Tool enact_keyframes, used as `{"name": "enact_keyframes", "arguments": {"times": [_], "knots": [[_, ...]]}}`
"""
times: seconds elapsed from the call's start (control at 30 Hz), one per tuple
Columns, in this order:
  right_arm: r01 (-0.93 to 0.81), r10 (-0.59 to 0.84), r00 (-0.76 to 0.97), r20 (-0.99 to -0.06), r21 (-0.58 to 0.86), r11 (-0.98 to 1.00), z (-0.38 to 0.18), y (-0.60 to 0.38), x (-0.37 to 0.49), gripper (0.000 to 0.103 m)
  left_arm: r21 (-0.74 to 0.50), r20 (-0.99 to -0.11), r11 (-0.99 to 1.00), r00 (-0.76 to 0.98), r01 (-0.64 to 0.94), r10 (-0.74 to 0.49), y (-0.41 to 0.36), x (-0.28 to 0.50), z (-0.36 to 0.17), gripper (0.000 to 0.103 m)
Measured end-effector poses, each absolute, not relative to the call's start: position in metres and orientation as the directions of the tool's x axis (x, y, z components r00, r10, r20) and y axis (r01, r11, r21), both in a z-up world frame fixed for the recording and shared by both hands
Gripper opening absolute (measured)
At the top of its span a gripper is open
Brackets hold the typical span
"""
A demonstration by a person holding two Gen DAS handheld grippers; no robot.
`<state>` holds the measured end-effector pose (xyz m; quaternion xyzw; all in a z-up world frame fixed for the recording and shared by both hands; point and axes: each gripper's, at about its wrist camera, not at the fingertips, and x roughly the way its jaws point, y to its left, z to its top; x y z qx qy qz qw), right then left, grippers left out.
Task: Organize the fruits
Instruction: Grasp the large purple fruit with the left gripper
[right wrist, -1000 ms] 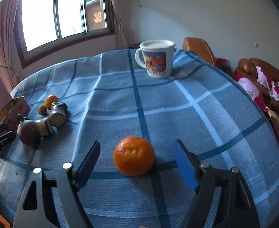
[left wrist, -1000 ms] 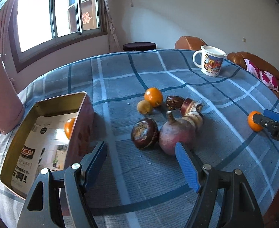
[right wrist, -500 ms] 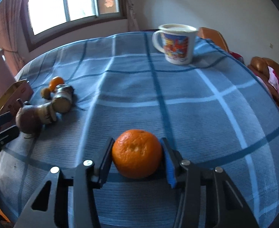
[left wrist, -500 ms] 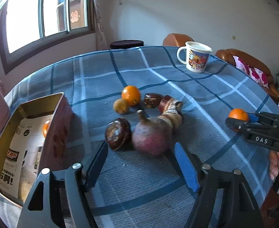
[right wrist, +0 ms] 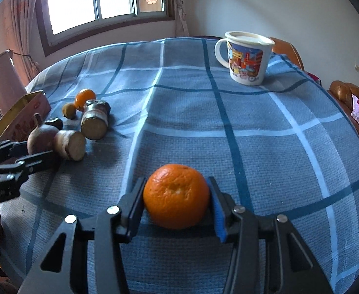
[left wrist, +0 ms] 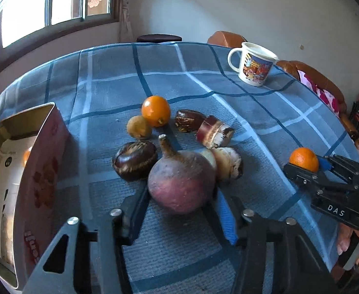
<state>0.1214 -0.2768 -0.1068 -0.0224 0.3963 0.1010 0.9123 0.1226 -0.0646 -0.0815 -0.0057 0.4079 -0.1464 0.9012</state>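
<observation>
My left gripper (left wrist: 181, 196) is shut on a round purple-red fruit with a stem (left wrist: 181, 181), still on the blue checked tablecloth (left wrist: 110, 83). Around the fruit lie a dark brown fruit (left wrist: 134, 159), a small orange (left wrist: 156, 110), a small yellow-brown fruit (left wrist: 138, 127), a dark date-like piece (left wrist: 188, 120) and two cut cane pieces (left wrist: 214, 131). My right gripper (right wrist: 177, 199) is shut on a mandarin (right wrist: 176, 195); it also shows in the left wrist view (left wrist: 303, 159). An open tin box (left wrist: 20, 161) at the left holds another orange (left wrist: 27, 156).
A printed white mug (right wrist: 246, 58) stands at the far right of the table. A pale jug (right wrist: 0, 80) stands beyond the tin box (right wrist: 22, 115). Brown sofas (left wrist: 311, 78) lie behind the table's right edge.
My left gripper moved forward and closed on the purple-red fruit. My right gripper closed on the mandarin and holds it.
</observation>
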Motion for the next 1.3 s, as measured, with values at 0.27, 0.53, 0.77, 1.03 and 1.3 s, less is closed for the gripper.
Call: {"name": "enact_keyframes", "arguments": {"times": [0.27,0.53,0.77,1.03,1.3], "knots": [[-0.219,0.190,0.689,-0.699,0.049,0.974,-0.103,-0.277,0.115,0.050,-0.163,-0.697,0.956,0.657,0.243,-0.286,-0.053,0.116,-0.076,0.053],[-0.242,0.209,0.737,-0.642,0.037,0.970,-0.096,-0.274,0.103,0.050,-0.184,-0.659,0.955,0.691,0.233,-0.296,-0.047,0.112,-0.070,0.053],[-0.257,0.229,0.767,-0.600,0.039,0.966,-0.092,-0.274,0.095,0.050,-0.163,-0.626,0.959,0.727,0.234,-0.284,-0.048,0.105,-0.064,0.053],[-0.258,0.235,0.793,-0.562,0.039,0.965,-0.089,-0.275,0.088,0.050,-0.142,-0.591,0.964,0.762,0.225,-0.265,-0.046,0.097,-0.059,0.053],[-0.260,0.238,0.815,-0.529,0.034,0.965,-0.087,-0.276,0.081,0.050,-0.110,-0.555,0.969,0.795,0.223,-0.246,-0.049,0.089,-0.053,0.053]]}}
